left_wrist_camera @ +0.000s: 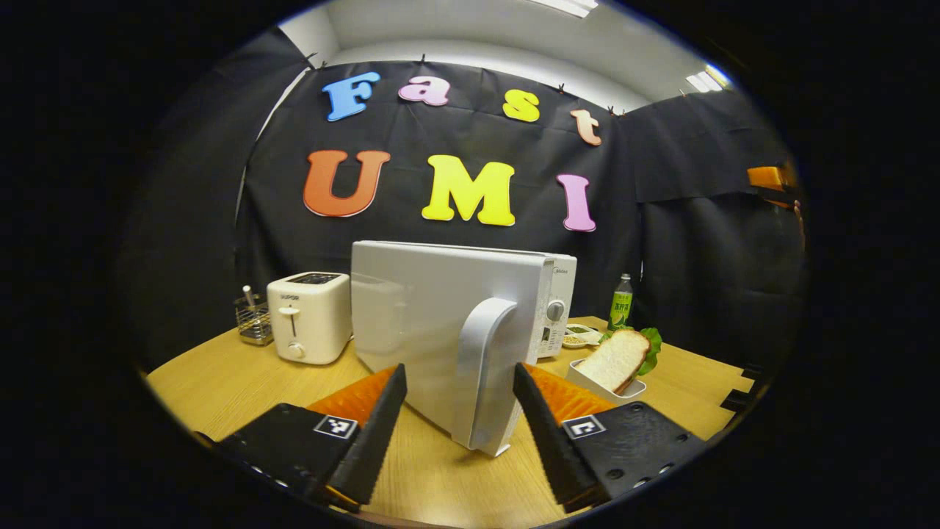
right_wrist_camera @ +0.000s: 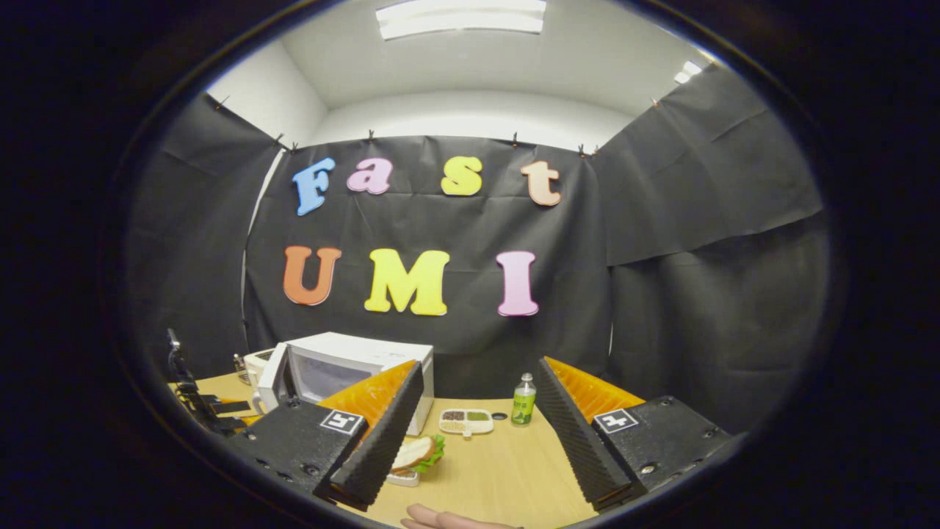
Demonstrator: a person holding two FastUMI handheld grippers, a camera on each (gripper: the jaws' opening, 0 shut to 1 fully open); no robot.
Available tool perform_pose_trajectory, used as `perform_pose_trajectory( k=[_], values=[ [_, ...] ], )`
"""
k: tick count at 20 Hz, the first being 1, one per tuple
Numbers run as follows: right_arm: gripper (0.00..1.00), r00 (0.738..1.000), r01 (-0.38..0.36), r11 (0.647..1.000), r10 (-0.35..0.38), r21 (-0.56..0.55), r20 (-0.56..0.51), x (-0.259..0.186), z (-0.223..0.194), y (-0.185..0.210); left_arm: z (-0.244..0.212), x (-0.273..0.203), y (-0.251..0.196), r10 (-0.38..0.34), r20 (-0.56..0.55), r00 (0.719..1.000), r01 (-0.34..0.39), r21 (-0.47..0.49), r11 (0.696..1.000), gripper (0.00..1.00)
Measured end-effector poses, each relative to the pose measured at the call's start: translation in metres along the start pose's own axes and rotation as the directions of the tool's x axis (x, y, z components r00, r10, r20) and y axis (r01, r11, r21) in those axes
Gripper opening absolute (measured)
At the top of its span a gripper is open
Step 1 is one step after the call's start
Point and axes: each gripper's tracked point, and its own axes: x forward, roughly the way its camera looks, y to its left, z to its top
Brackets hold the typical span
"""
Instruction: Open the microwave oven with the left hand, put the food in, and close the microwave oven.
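Left gripper view: left gripper (left_wrist_camera: pixel 459 400) gapes wide around the microwave door handle (left_wrist_camera: pixel 485 375), not pinching; door ajar. Sandwich (left_wrist_camera: pixel 615 360) right of the microwave (left_wrist_camera: pixel 470 308). Right gripper (right_wrist_camera: pixel 477 426) spread, empty.

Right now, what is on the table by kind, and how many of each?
Microwave oven: 1
Toaster: 1
Wire utensil basket: 1
Green bottle: 1
Sandwich in white dish: 1
Divided snack tray: 1
Total: 6
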Motion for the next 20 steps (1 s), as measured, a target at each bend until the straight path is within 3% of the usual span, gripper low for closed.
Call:
perform_pose_trajectory(
  k=[1, 5, 13, 17, 20],
  values=[
    [0.99, 1.0, -0.012, 1.0, 0.012, -0.005, -0.007, 0.002, -0.003, 0.007, 0.002, -0.015, 0.013, 0.043, 0.004, 0.999, -0.043, 0.011, 0.999, 0.96],
    [0.99, 0.998, -0.047, 0.999, 0.046, -0.01, -0.047, 0.018, -0.012, 0.029, 0.029, -0.065, 0.048, 0.189, 0.021, 0.982, -0.189, 0.03, 0.981, 0.95],
    [0.99, 0.978, -0.101, 0.994, 0.093, -0.032, -0.188, 0.077, -0.034, 0.041, 0.093, -0.084, 0.032, 0.227, 0.044, 0.973, -0.229, 0.059, 0.972, 0.95],
    [0.99, 0.934, -0.163, 0.986, 0.159, 0.012, -0.319, 0.112, -0.065, 0.034, 0.118, -0.076, 0.021, 0.227, 0.04, 0.973, -0.228, 0.024, 0.973, 0.95],
    [0.99, 0.865, -0.192, 0.977, 0.214, 0.095, -0.454, 0.141, -0.103, 0.026, 0.139, -0.075, 0.011, 0.228, 0.084, 0.97, -0.232, 0.031, 0.972, 0.95]
  ],
)
